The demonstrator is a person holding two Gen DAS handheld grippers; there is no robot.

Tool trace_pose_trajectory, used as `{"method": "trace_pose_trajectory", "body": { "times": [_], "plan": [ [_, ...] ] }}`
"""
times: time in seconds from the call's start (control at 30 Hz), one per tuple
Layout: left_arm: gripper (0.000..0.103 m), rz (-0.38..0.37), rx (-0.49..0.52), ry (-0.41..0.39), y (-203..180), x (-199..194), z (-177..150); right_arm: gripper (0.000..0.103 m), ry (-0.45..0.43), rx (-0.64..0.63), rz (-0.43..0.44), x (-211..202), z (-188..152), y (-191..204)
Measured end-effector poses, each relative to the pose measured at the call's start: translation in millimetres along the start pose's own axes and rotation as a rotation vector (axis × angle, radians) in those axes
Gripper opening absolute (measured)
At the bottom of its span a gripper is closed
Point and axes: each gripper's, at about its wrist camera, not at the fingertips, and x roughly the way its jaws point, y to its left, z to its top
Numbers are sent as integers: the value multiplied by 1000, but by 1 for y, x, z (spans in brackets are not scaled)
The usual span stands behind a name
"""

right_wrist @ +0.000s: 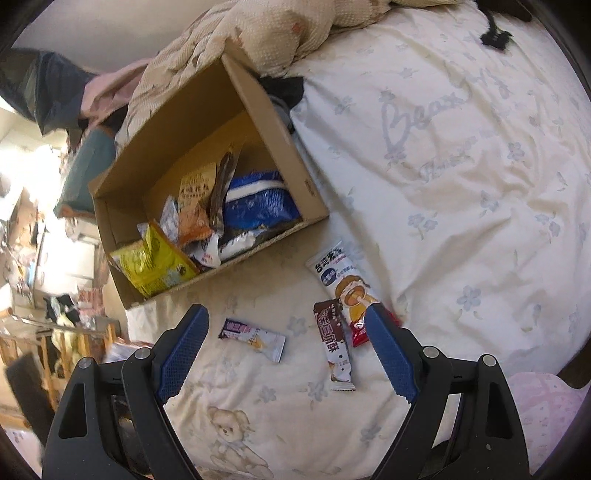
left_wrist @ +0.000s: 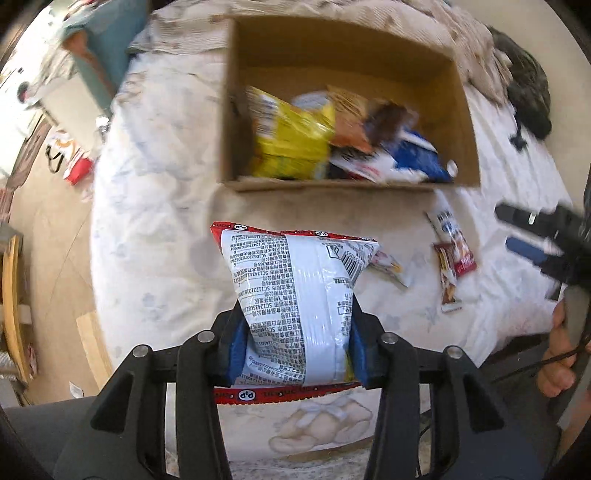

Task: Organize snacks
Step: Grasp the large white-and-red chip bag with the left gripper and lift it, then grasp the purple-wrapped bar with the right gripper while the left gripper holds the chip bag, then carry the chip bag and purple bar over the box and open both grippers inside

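My left gripper [left_wrist: 297, 317] is shut on a puffy white snack bag [left_wrist: 295, 280] with red sealed edges, held above the bed in front of the cardboard box [left_wrist: 229, 110]. The box [right_wrist: 280, 122] holds several snacks, among them a yellow bag [left_wrist: 291, 136] and a blue bag [right_wrist: 258, 203]. My right gripper [right_wrist: 284, 314] stands open above the sheet with nothing between its fingers. Below it lie a small white-and-purple packet [right_wrist: 253, 338], a brown bar [right_wrist: 334, 343] and a long white-and-red packet [right_wrist: 343, 291]. The right gripper [left_wrist: 506, 228] also shows at the right edge of the left wrist view.
A flowered cream bed sheet [right_wrist: 461, 184] covers the bed. A rumpled beige blanket [right_wrist: 258, 33] is piled behind the box. The bed's left edge drops to a wooden floor [left_wrist: 48, 240] with clutter. A hand [left_wrist: 554, 354] shows at the right.
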Motion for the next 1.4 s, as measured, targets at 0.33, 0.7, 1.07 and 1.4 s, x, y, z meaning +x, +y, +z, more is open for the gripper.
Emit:
{"method": "trace_pose_trajectory", "body": {
  "times": [0.33,0.7,1.07,1.4],
  "plan": [
    [41,99,-143,-53,46,3,6,89,195,-204,-77,64,-17,43],
    [41,75,-121,-8,36,16,11,80,292,-494,-220,123,-44,96],
    [41,73,-130,-43,38,10,12,21,295,-565,-281,145,-56,101],
    [41,115,-152,-46,46,17,13,18,258,-504,-166,105,-60,104]
  ]
}}
